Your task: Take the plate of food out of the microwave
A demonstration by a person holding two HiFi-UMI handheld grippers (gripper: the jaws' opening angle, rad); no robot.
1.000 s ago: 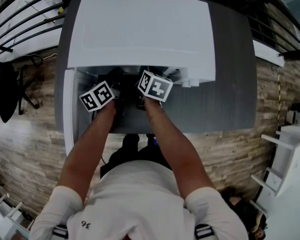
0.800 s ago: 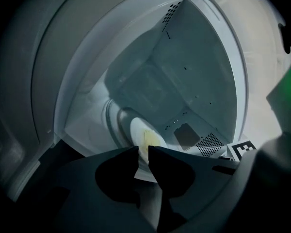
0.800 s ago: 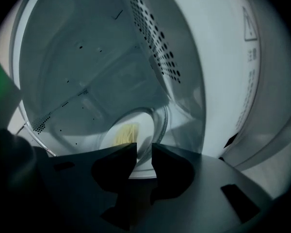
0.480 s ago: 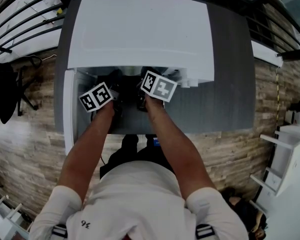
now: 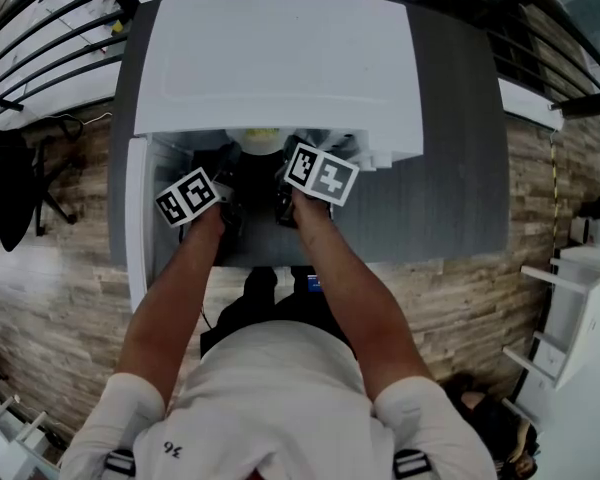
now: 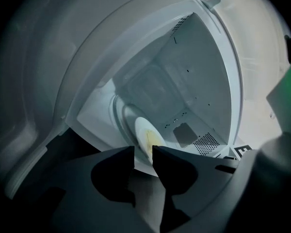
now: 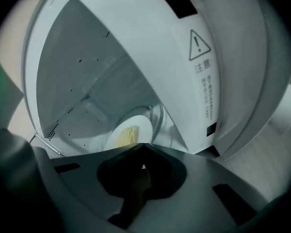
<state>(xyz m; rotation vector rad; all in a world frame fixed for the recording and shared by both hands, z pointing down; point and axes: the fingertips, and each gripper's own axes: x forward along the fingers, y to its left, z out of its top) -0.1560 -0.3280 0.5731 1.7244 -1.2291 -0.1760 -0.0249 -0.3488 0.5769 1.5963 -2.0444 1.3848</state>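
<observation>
Plate [image 5: 258,140] now peeks from microwave [image 5: 280,58] mouth at 12 o'clock (head view). Left gripper view: left claw [image 6: 143,155] narrow, pinching rim at 6 o'clock. Right gripper view: right claw [image 7: 143,147] just closed on near rim. Pull out level, both claws together, so food [image 7: 123,136] stays on.

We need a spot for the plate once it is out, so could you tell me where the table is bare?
The widest bare patch of the grey table lies right of the microwave, out to its right edge. A narrower strip runs along the near edge. Crowded: the mouth, filled by both forearms, and the left, where the open door stands.
</observation>
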